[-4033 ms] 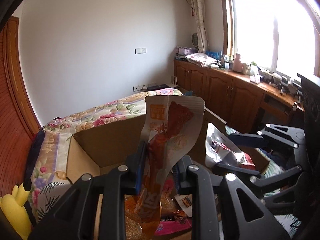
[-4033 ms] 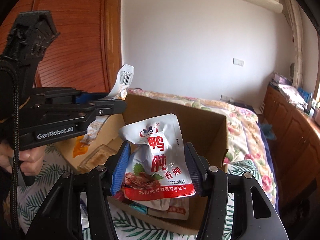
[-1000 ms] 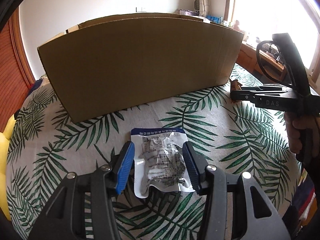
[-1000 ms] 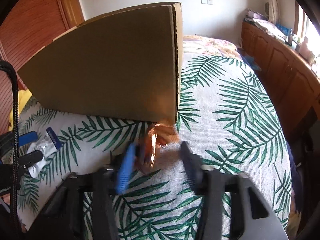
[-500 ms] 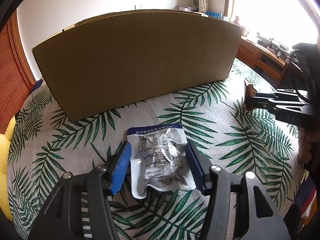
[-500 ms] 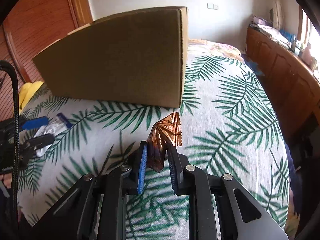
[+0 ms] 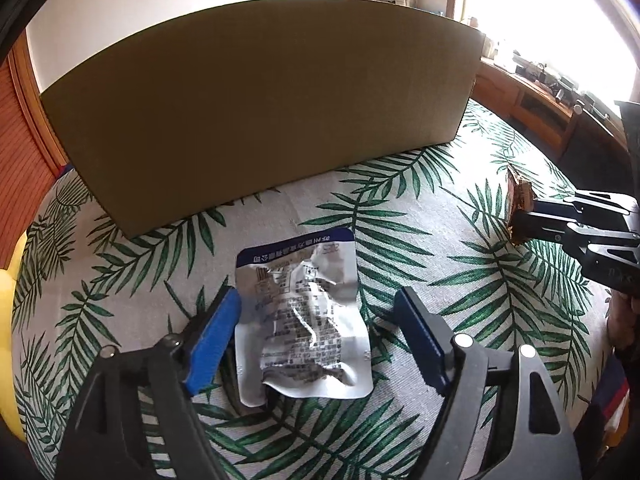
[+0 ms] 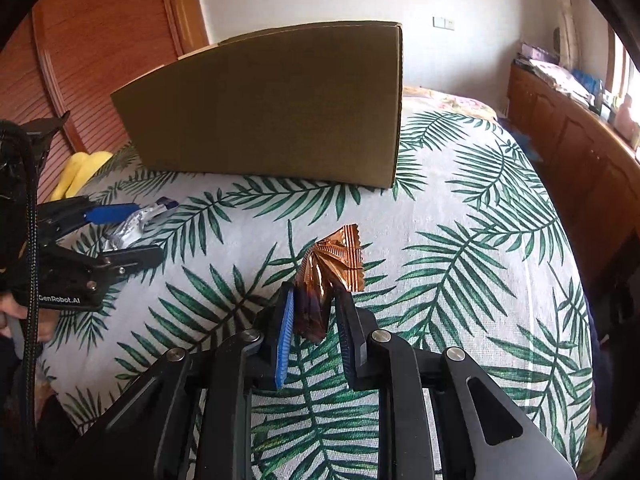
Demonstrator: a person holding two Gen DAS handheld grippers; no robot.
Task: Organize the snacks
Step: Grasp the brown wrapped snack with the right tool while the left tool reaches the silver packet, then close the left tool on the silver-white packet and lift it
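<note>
On leaf-print cloth (image 7: 460, 208), crumpled silver pouch (image 7: 300, 320) lies flat.

Crinkled silver foil snack pouch with a blue top band (image 7: 300, 316): lies flat, printed back up, on the palm-leaf-patterned cloth (image 7: 420, 240), just before the plain brown cardboard box (image 7: 260, 100). Small crumpled copper-brown foil snack wrapper (image 8: 324, 280): upright, lifted above the cloth, off the box's right corner
</note>
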